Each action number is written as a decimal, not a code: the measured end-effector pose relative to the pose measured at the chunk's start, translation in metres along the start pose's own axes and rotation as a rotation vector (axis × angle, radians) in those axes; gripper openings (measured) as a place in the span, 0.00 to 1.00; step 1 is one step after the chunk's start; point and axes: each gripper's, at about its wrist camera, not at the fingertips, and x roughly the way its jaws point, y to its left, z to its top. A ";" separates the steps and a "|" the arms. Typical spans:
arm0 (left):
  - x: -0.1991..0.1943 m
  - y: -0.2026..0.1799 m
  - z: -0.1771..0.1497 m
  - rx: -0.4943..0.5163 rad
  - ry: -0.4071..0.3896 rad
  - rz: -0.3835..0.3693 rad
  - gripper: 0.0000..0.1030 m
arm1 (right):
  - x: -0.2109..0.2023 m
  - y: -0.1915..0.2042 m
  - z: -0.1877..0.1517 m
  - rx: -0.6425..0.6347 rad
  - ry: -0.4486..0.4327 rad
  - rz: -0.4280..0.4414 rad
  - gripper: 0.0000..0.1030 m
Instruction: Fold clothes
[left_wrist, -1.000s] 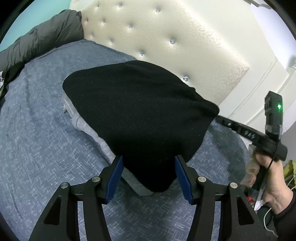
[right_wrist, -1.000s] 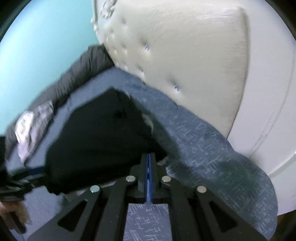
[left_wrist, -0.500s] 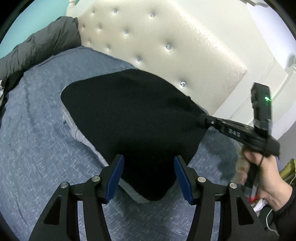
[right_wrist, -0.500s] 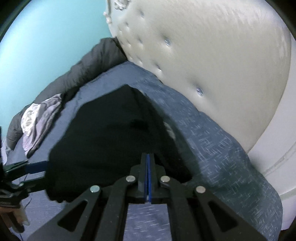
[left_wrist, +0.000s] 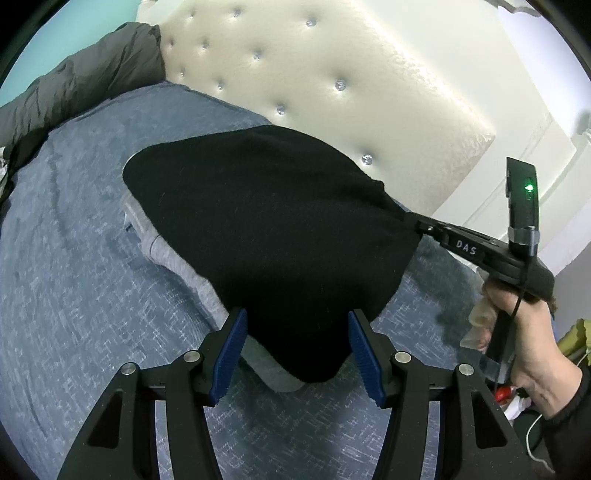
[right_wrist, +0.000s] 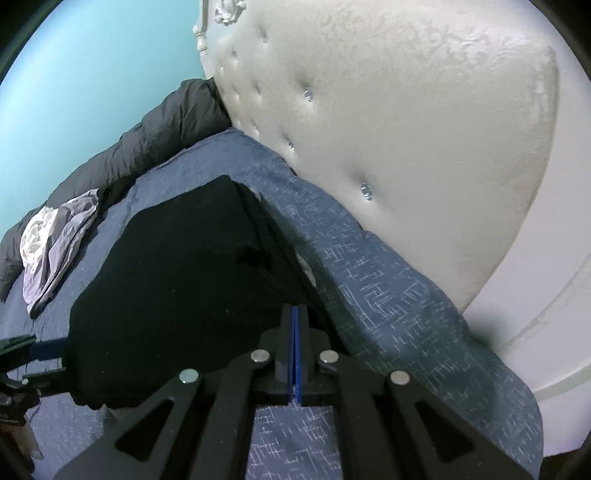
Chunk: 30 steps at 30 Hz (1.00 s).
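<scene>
Black garment (left_wrist: 266, 236) on blue bedspread (left_wrist: 74, 295), lying over a grey garment (left_wrist: 166, 254), just short of the cream headboard (left_wrist: 332, 74). Long axis running far-left to near-right in the left wrist view. Right corner lifted off the bed, pinched in right tool (right_wrist: 295, 354); jaws fully closed on the cloth, fabric taut toward the tip. Left tool (left_wrist: 295, 350) at the near corner, jaws roughly half open, corner lying between the blue pads (left_wrist: 229, 354); contact with the pads probably absent, hard to confirm against black cloth. Near corner closer to left tool, so next grasp likely there. Crumpled pale clothing (right_wrist: 55, 243) far left, well apart.
</scene>
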 end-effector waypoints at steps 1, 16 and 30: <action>-0.003 0.000 -0.001 -0.005 -0.001 0.004 0.58 | -0.004 -0.001 0.000 0.009 -0.005 -0.005 0.00; -0.067 -0.020 -0.006 0.001 -0.087 0.040 0.58 | -0.075 0.014 -0.007 0.018 -0.044 -0.004 0.00; -0.140 -0.058 -0.019 0.033 -0.171 0.079 0.59 | -0.158 0.047 -0.019 0.045 -0.094 -0.018 0.02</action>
